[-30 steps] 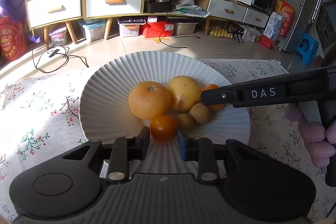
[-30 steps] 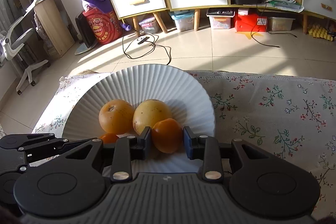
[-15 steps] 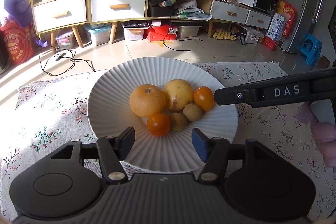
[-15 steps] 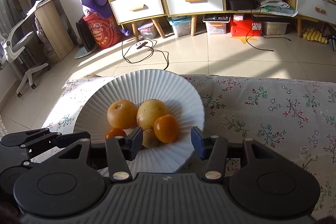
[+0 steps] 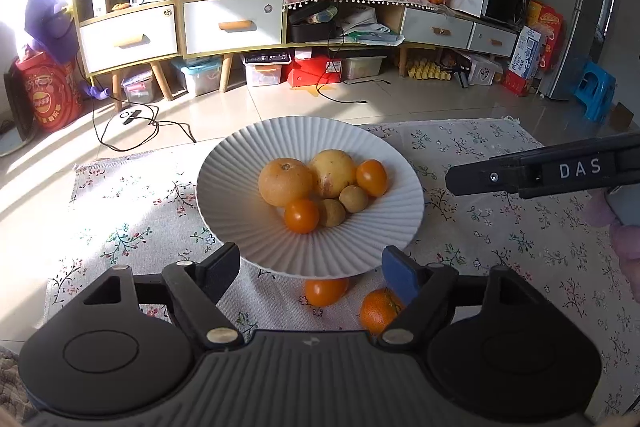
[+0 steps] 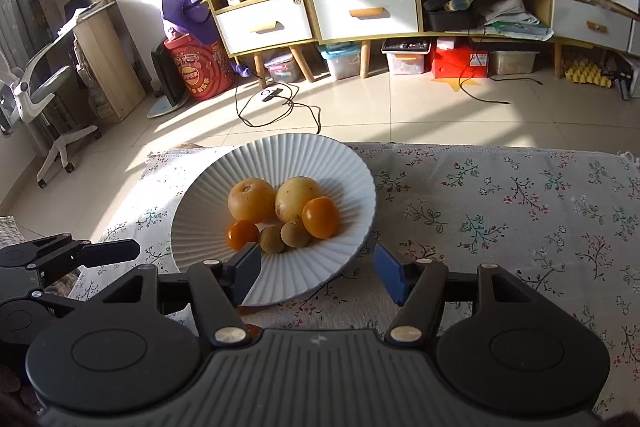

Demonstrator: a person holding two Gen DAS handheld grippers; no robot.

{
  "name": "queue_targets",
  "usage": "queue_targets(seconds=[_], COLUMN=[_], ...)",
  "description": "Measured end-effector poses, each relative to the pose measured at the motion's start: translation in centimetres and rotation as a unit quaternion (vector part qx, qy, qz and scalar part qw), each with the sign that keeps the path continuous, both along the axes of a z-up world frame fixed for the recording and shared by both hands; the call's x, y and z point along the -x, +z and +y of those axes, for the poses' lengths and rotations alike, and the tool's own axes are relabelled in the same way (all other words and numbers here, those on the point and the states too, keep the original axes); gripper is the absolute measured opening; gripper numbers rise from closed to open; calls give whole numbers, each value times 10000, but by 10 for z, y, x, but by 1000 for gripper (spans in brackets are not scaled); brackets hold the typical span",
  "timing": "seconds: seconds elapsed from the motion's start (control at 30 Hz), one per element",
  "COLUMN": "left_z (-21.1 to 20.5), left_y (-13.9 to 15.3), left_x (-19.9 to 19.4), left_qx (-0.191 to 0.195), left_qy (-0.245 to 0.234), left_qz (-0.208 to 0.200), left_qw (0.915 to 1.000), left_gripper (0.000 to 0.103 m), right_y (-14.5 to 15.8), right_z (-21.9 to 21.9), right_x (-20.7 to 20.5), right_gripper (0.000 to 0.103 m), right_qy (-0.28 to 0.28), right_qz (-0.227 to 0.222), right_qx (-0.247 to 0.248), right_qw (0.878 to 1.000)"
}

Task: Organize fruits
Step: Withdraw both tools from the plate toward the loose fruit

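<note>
A white ribbed plate [image 5: 236,211] [image 6: 340,163] on the flowered cloth holds several fruits: a large orange [image 5: 285,182] [image 6: 251,200], a yellow fruit [image 5: 332,173] [image 6: 295,198], two small orange fruits [image 5: 301,215] [image 5: 372,177] and two brown ones [image 5: 353,198] [image 5: 332,213]. My left gripper [image 5: 310,269] hangs above the plate's near rim, jaws opening, nothing between them. My right gripper [image 6: 316,273] does the same over its near edge, jaws opening and empty. Two more orange fruits [image 5: 326,292] [image 5: 378,311] lie on the cloth before the plate.
The flowered tablecloth [image 6: 500,211] stretches to the right of the plate. The right gripper's arm [image 5: 540,171] crosses the right side of the left wrist view, a gloved hand [image 5: 624,239] below it. Beyond the table edge are tiled floor and cabinets [image 5: 236,23].
Both grippers let go of the small orange fruits they held, which now rest on the plate. Both opened and pulled back and up, so the plate looks smaller.
</note>
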State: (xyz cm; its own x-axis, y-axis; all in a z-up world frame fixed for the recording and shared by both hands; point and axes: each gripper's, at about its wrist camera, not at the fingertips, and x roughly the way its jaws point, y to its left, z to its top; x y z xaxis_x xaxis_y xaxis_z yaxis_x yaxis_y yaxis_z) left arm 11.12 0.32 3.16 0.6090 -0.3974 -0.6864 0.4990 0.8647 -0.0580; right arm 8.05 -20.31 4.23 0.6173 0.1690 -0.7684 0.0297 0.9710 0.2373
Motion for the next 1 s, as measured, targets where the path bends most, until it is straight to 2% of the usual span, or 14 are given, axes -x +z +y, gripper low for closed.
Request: queue_targets(seconds=[0.2, 0.43, 0.77, 1.0], left_z=[3, 13, 25, 28], left_y=[0, -2, -20, -35], left_x=[12, 32, 53, 66], left_qx=[-62, -66, -117, -275], left_qy=[40, 186, 374, 391], left_qz=[66, 122, 268, 330], left_qw=[10000, 9997, 9989, 9983], left_gripper=[78, 92, 92, 92], right_y=[6, 6, -4, -17], right_z=[1, 6, 14, 24], right_x=[13, 31, 55, 73], right_gripper=[66, 81, 95, 95], right_qy=[-34, 15, 135, 372], right_qz=[-43, -114, -130, -91], right_qx=[-8, -104, -16, 125], right_qw=[10000, 9999, 9998, 9992])
